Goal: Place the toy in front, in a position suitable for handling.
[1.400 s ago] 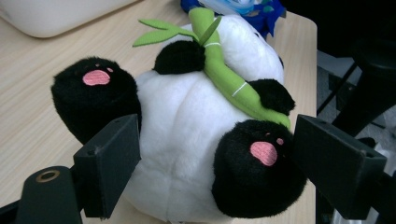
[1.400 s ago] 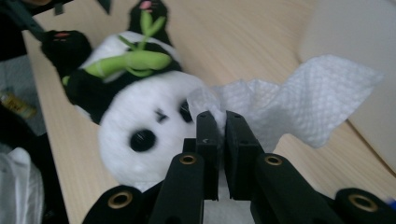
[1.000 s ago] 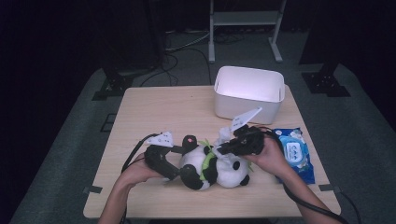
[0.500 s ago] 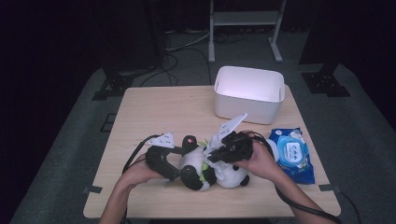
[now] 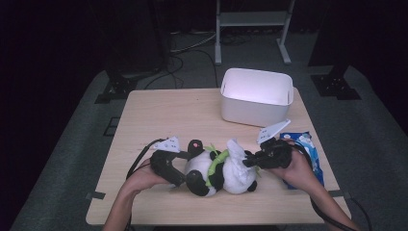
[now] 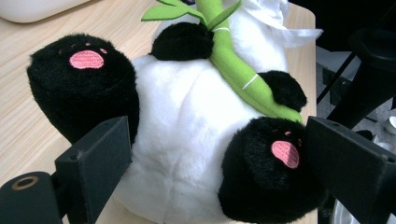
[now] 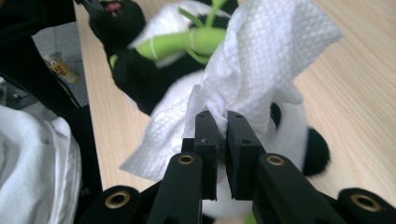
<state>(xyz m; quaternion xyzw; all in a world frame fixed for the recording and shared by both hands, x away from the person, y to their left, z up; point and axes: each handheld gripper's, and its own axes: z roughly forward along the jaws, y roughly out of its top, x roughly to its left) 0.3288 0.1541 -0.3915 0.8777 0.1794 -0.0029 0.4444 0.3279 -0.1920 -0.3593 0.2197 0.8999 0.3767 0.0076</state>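
A panda plush (image 5: 211, 169) with a green bamboo stalk (image 6: 233, 65) lies on its back at the front of the wooden table (image 5: 159, 120). My left gripper (image 5: 185, 174) clasps its lower body, one jaw against each black foot; in the left gripper view the plush (image 6: 196, 121) sits between the jaws of this gripper (image 6: 217, 135). My right gripper (image 5: 248, 161) is shut on a white wipe (image 5: 235, 155) pressed on the panda's head. The right gripper view has the wipe (image 7: 261, 60) bunched above the closed right gripper (image 7: 220, 122), with the plush (image 7: 140, 74) behind it.
A white bin (image 5: 256, 96) stands at the back right of the table. A blue pack of wipes (image 5: 304, 147) lies by the right edge, partly under the right hand. Cables trail from both grippers off the front edge.
The right gripper slid the wipe left over the plush, then back right toward its head. The left gripper has stayed on the plush's lower body.
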